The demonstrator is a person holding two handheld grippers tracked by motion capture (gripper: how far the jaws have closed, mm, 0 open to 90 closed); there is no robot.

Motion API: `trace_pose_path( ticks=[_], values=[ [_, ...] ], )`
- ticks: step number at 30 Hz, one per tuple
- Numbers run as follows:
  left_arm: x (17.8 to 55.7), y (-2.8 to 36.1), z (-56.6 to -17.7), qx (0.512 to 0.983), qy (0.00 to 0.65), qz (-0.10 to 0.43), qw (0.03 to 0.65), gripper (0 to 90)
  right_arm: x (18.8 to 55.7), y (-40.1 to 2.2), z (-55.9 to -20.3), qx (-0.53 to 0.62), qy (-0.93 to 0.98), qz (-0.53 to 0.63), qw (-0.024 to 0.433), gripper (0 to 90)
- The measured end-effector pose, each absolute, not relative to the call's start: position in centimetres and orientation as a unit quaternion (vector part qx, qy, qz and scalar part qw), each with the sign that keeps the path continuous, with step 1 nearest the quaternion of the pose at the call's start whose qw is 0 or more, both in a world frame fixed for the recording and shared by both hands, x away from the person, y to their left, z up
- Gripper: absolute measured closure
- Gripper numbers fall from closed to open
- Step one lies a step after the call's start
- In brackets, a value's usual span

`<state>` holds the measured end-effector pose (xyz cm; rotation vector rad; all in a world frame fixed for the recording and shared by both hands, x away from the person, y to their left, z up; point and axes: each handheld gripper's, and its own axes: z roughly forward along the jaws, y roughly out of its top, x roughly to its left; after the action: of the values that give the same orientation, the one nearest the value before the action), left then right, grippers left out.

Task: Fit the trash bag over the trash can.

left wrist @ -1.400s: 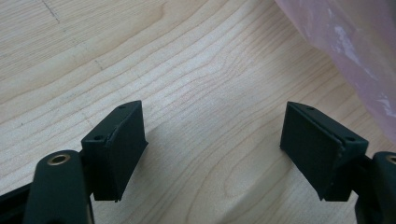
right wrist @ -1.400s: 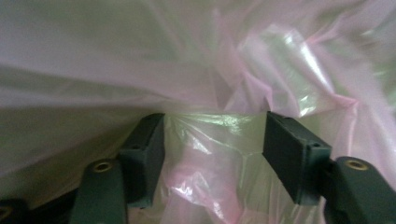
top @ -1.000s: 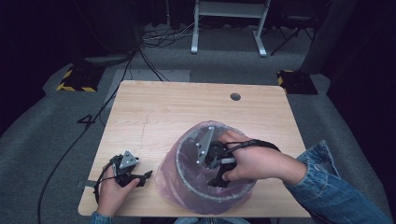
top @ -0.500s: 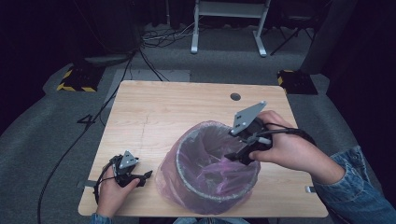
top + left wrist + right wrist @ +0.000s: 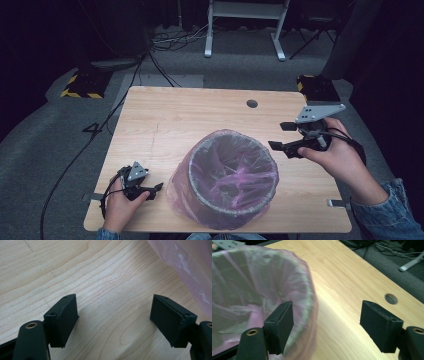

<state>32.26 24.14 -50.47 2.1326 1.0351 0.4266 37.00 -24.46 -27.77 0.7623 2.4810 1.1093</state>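
The bag-lined bin [image 5: 262, 297] smears with motion blur in the right gripper view, its left side cut off; in the left gripper view the pink bag [image 5: 190, 267] runs off the right edge.

Pale wooden desk [image 5: 190, 115] carrying one lined bin

The bin [image 5: 232, 177], round and lined with a pink plastic bag [image 5: 180, 187] whose edge folds over its rim and drapes down its outside, stands on the desk near the front edge, slightly right of the middle. Behind the bin and to its right, near the far edge, a small round hole [image 5: 252, 103] is cut through the desktop. The wood around the bin shows light grain.
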Motion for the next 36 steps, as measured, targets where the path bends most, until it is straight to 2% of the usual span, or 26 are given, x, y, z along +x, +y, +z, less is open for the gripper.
trace_pose_path(
  ticks=[12,20,36],
  values=[
    [32.3,24.1,-50.5,0.827,0.401,0.165,0.358,22.0,37.0,-29.8,-30.8,0.309,0.857,0.374,0.175,22.2],
    [32.4,24.1,-50.5,0.828,0.399,0.166,0.358,21.4,36.6,-32.7,-32.8,0.339,0.855,0.350,0.179,22.3],
    [32.4,24.0,-50.5,0.826,0.402,0.166,0.358,20.9,35.9,-36.7,-41.0,0.400,0.838,0.339,0.151,23.7]
  ],
)
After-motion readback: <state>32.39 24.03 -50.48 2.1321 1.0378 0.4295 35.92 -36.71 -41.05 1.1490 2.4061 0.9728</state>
